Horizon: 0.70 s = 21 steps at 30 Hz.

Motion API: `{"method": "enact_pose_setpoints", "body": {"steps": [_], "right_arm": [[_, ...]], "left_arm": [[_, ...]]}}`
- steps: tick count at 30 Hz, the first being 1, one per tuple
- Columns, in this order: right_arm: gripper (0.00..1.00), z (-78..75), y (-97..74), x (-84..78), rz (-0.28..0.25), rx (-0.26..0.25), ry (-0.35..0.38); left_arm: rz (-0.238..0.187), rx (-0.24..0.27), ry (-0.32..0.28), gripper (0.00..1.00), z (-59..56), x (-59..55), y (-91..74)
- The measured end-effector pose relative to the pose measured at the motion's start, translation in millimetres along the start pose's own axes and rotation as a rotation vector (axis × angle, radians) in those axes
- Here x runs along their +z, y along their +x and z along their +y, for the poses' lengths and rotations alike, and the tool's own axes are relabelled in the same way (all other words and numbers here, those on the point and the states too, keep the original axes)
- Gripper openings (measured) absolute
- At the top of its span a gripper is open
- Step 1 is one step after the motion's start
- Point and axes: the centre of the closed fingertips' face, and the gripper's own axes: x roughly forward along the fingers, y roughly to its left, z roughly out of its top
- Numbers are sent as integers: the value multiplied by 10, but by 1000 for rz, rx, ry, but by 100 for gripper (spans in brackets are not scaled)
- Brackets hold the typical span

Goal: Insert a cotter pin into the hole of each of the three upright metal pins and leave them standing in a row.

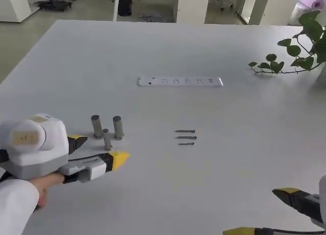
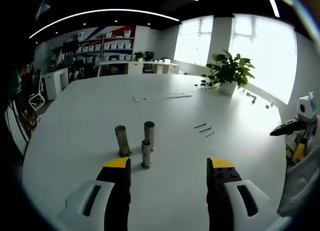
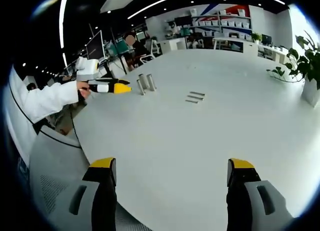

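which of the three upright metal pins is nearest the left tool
The short pin. It is thinner and stands in front of the two taller pins, just ahead of the left tool with its jaws open.

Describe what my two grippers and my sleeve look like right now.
The left gripper and the right gripper look alike. Each has pale grey moulded finger mounts with a dark slot, and black jaws capped with bright yellow tips. No cables are visible. The arm behind the left gripper wears a white sleeve.
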Motion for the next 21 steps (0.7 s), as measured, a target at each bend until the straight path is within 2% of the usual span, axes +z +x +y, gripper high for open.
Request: {"method": "enact_pose_setpoints", "body": {"steps": [5, 10, 13, 16, 21], "right_arm": [[90, 22, 16, -15, 2, 4, 7], [90, 62, 36, -46, 17, 22, -2], [90, 83, 52, -54, 20, 29, -3], [89, 93, 64, -71, 29, 33, -5], [89, 92, 74, -102, 35, 35, 13]], "left_arm": [[8, 1, 1, 52, 67, -4, 133], [53, 11, 36, 43, 130, -70, 271], [69, 15, 35, 40, 162, -82, 338], [65, 32, 52, 36, 205, -67, 375], [83, 20, 77, 34, 209, -85, 420]]}}
